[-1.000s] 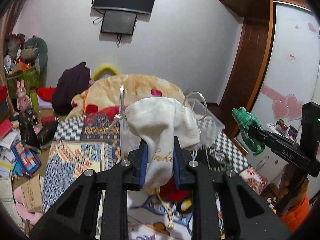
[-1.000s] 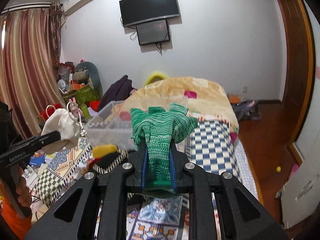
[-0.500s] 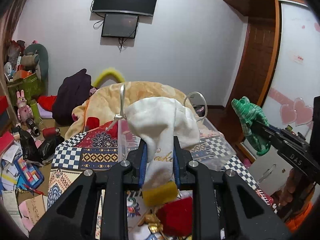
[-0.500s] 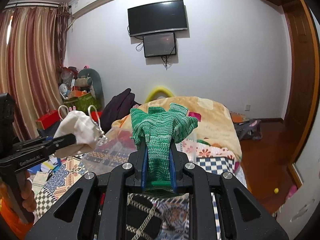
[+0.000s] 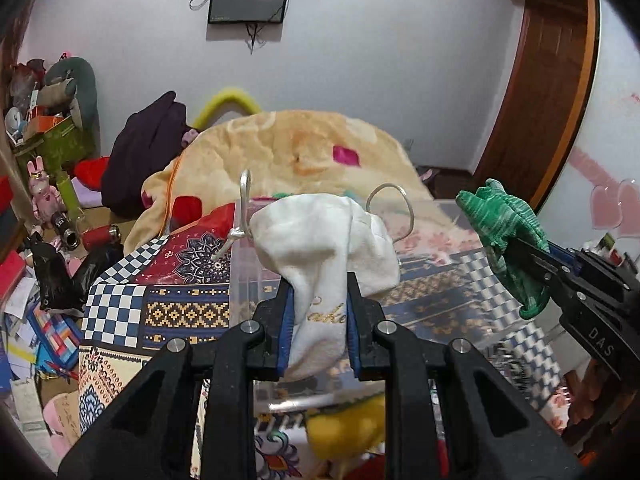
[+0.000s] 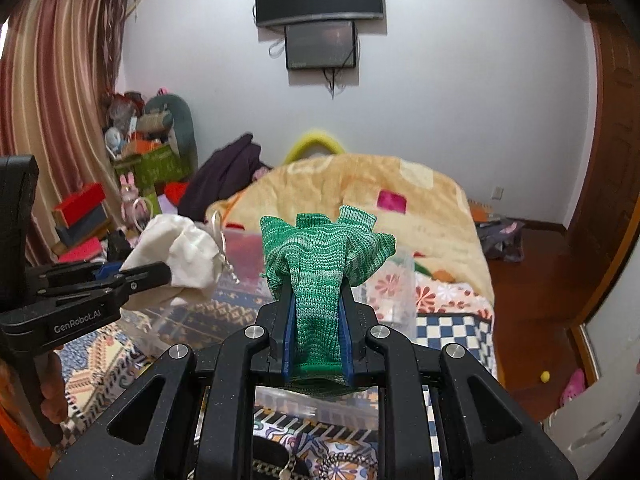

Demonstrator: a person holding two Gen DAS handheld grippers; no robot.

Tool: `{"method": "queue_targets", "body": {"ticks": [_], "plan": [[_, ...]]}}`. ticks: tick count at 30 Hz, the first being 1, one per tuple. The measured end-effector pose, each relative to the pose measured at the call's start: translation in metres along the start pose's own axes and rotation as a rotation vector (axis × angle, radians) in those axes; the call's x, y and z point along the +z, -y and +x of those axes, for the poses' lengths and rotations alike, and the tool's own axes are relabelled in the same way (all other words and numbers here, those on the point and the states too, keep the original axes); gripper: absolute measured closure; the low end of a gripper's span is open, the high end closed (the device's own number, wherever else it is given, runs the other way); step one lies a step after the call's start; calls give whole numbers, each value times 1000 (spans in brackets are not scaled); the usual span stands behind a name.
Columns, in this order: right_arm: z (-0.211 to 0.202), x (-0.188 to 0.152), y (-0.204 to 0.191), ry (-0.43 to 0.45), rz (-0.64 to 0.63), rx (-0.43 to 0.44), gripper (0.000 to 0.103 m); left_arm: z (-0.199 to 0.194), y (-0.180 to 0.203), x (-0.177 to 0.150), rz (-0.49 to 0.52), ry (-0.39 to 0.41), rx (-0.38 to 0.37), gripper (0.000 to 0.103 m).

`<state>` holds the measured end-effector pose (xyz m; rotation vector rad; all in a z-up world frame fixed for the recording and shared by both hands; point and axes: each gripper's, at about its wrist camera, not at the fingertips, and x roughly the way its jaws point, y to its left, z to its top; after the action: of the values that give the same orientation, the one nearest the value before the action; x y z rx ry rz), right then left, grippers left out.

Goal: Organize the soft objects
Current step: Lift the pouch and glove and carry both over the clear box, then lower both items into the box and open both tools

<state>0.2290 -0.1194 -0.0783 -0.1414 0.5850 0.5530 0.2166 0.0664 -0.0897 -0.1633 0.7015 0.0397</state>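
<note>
My left gripper (image 5: 319, 300) is shut on a white cloth drawstring pouch (image 5: 324, 248) with gold lettering and cord loops, held in the air above a clear plastic bin (image 5: 256, 280). The pouch also shows in the right wrist view (image 6: 176, 256). My right gripper (image 6: 317, 300) is shut on a green knitted glove (image 6: 320, 252), held up over the same clear bin (image 6: 384, 284). The glove shows at the right of the left wrist view (image 5: 504, 232). A yellow soft object (image 5: 348, 428) lies below the left gripper.
A patterned patchwork cover (image 5: 132, 312) spreads over the bed, with an orange blanket (image 5: 288, 148) heaped behind the bin. Dark clothing (image 5: 144, 152) and cluttered boxes and toys (image 5: 44, 136) stand at the left. A wooden wardrobe (image 5: 560, 80) is at the right.
Both grippers have dipped forward and lower towards the clear bin while still holding the pouch and the glove. The yellow object has come into view below the left gripper.
</note>
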Motion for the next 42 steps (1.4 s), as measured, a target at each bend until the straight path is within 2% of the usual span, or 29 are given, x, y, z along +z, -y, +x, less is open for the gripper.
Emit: {"method": "queue_targets", "body": {"ticks": [8,11,14,16,19,21,24,28,34,36,38,42], "plan": [[29,-2,2,-109,5,19,86,37,6,-3,41,-91,1,81],[34,-7,0,-140,-6,22,86,39,15,-7,86,-79,38,81],[38,-10,-3,-163,-24,25,86,40,21,-8,110,-89,33,81],[40,-7,-5,-169,-33,21,86,42,24,-9,119,-95,40,77],[39,-6,-5,-182,-34,33,83,40,24,-8,119,-87,43,66],[36,-5,-5,-180,-42,30,77,35,23,-7,110,-77,35,56],[26,-3,-4,-156,-47,29,69,21,21,-4,101,-49,29,52],[7,3,-5,-108,-48,32,65,-6,18,0,88,6,21,43],[-33,7,-10,-4,-69,23,44,-50,16,-2,86,87,15,30],[-44,6,-12,21,-76,25,31,-64,15,-6,76,100,1,23],[-54,1,-16,49,-84,21,23,-73,14,-11,73,109,-5,20],[-63,-13,-20,50,-70,43,19,-90,13,-27,74,114,-14,12]]}}
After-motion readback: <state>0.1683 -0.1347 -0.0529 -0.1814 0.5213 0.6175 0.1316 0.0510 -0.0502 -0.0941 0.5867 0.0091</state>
